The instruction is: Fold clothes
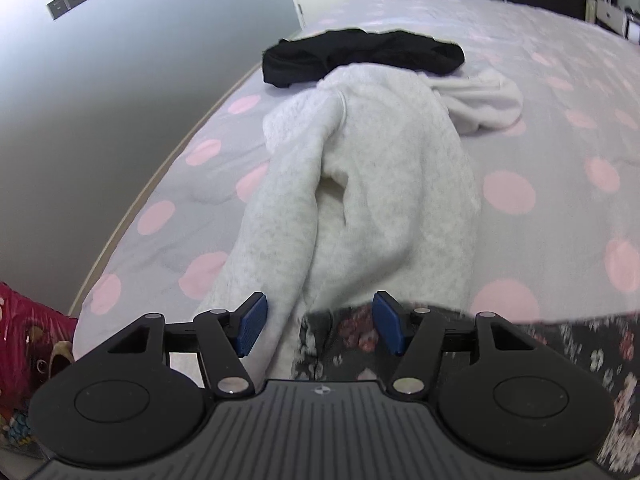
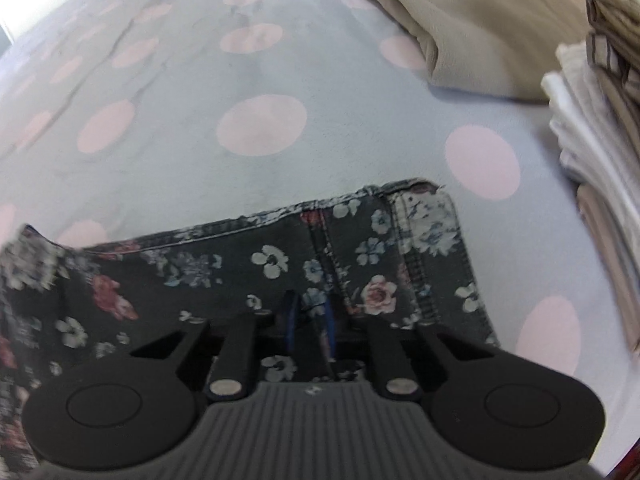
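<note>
A dark floral garment [image 2: 224,264] with stitched seams lies flat on the grey bedspread with pink dots [image 2: 260,124]. My right gripper [image 2: 310,320] points down onto it, its blue pads close together and pinching a fold of the floral cloth. In the left wrist view a strip of the same floral garment [image 1: 560,344] shows blurred along the bottom. My left gripper [image 1: 320,326] is open, its blue pads wide apart. They hover over the near end of a pale grey fleece sweater [image 1: 360,184] and the floral edge, pressing on neither.
Beyond the sweater lie a black garment [image 1: 360,54] and a white one [image 1: 484,100]. A grey wall [image 1: 140,60] runs along the bed's left edge, with a pink bag [image 1: 28,344] below. A folded beige blanket [image 2: 472,20] and a stack of folded clothes [image 2: 600,140] sit at the right.
</note>
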{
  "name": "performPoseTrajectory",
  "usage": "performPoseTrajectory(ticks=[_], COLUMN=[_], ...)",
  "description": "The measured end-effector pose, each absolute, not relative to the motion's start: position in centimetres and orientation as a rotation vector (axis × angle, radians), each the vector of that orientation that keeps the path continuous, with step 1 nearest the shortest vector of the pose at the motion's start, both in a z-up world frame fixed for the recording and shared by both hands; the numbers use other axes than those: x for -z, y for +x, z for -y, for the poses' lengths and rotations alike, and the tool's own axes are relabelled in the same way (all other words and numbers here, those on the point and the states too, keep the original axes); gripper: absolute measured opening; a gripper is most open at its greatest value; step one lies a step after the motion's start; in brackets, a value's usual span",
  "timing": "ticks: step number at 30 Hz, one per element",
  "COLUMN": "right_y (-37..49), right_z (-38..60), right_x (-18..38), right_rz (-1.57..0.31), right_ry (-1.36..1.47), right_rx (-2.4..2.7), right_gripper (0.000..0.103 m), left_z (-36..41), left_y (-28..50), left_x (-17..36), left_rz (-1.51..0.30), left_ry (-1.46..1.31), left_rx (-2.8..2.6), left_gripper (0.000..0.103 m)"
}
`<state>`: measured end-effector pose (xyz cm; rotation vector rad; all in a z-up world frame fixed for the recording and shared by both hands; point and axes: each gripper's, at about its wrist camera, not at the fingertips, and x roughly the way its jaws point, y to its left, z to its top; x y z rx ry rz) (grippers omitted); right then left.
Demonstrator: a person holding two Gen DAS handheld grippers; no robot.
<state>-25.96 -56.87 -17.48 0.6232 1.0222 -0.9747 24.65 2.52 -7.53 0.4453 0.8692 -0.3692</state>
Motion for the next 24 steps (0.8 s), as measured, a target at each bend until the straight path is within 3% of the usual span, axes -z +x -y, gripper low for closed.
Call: performPoseTrajectory(ticks=[6,10,16,24], right_y=[-24.3,-23.8,-24.0,-23.0], right_z=[55.3,53.4,49.9,44.0], right_x=[17.1,16.1,13.3,12.5], right_rz=[-1.08,-1.091,-1.027,-0.985], right_ry=[0.448,0.34,0.289,0.341], right_rx=[0.987,0.995,0.93,0.732], right_gripper=[0.011,0.024,0.034,0.034], left_z=[-2.4,-2.2,-0.3,5.5], left_y=[23.4,22.3,20.2,13.1], left_x=[6.7,6.0,4.5,5.2], left_rz=[-0.807,-0.785,-0.759,-0.772], left_ry=[0.469,0.469,0.425,0.485], left_rx=[0.353,0.363,0.437,0.712], left_gripper=[0.057,0.057,0.057,0.057])
